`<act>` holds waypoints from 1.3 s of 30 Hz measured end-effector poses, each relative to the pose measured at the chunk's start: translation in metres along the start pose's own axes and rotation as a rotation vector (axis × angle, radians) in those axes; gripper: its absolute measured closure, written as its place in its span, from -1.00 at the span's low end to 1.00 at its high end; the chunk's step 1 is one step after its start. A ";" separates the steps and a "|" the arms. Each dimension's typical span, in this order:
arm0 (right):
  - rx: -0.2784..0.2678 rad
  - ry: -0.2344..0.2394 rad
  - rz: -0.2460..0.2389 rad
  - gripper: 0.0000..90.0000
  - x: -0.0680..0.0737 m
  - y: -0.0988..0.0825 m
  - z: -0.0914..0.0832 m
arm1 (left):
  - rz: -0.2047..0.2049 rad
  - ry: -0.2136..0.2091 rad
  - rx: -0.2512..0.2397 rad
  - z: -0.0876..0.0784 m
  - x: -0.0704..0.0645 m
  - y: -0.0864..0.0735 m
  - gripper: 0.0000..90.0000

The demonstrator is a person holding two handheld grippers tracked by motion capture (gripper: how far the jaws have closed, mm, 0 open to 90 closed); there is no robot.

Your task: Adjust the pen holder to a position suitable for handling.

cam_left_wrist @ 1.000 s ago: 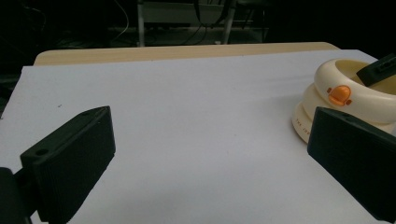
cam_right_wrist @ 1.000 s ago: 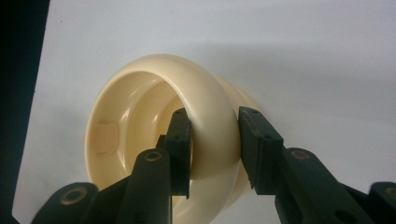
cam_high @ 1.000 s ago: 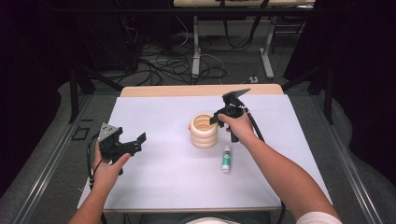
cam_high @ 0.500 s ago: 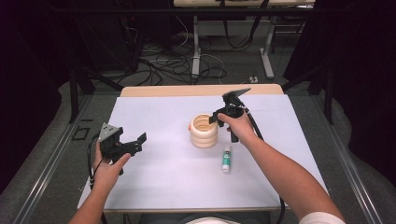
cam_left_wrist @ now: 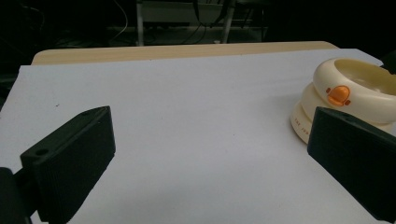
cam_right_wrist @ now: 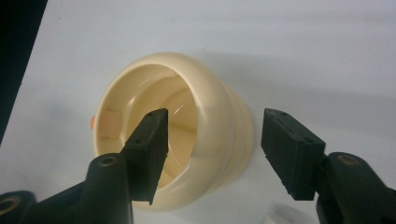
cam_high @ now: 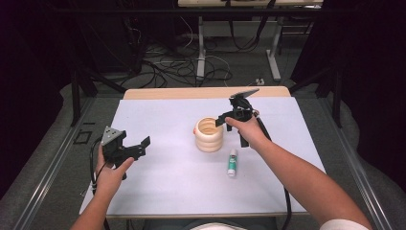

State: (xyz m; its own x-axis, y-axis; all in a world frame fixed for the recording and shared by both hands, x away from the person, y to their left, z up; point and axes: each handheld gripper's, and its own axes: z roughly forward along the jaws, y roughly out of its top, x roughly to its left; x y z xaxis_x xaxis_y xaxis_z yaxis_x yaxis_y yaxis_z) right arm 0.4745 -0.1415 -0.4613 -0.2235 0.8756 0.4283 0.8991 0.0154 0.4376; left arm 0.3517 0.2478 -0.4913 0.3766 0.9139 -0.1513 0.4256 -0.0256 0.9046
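A cream ribbed cup (cam_high: 209,135) with an orange beak-like knob (cam_left_wrist: 338,94) stands upright at the middle of the white table sheet. My right gripper (cam_high: 221,120) hovers at its right rim. Its jaws have just been opening. In the right gripper view the right gripper (cam_right_wrist: 215,144) straddles the wall of the cup (cam_right_wrist: 210,112), one jaw over the hollow and one outside, with the pads clear of the wall. My left gripper (cam_high: 141,146) is held above the sheet's left part, open and with nothing in it; the left gripper (cam_left_wrist: 210,158) faces the cup (cam_left_wrist: 359,100).
A white glue stick with a green band (cam_high: 232,162) lies on the sheet just right of the cup, near my right wrist. The white sheet (cam_high: 167,187) covers the table, with a wooden strip (cam_high: 206,92) at the far edge. Cables and table legs lie on the floor beyond.
The right gripper's jaws stand wider apart at the cup's rim than before. Both hands, the cup and the glue stick keep their places.
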 end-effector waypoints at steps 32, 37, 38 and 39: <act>0.098 -0.171 0.020 -0.32 -0.012 -0.048 -0.019 | -0.004 0.003 -0.003 -0.001 0.001 0.000 -0.98; 0.109 -0.151 0.079 -0.24 -0.018 -0.057 -0.017 | -0.004 0.004 0.000 0.000 0.001 0.000 -0.98; 0.109 -0.151 0.079 -0.24 -0.018 -0.057 -0.017 | -0.004 0.004 -0.001 0.000 0.001 0.000 -0.98; 0.118 -0.156 0.073 -0.21 -0.020 -0.058 -0.017 | -0.006 0.003 0.002 0.000 0.001 0.000 -0.98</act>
State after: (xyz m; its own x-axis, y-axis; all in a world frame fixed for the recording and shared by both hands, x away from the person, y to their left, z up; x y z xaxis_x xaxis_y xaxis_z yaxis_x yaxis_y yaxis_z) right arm 0.4201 -0.1683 -0.4825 -0.1030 0.9406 0.3235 0.9506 -0.0027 0.3105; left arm 0.3515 0.2485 -0.4913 0.3714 0.9154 -0.1556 0.4293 -0.0207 0.9029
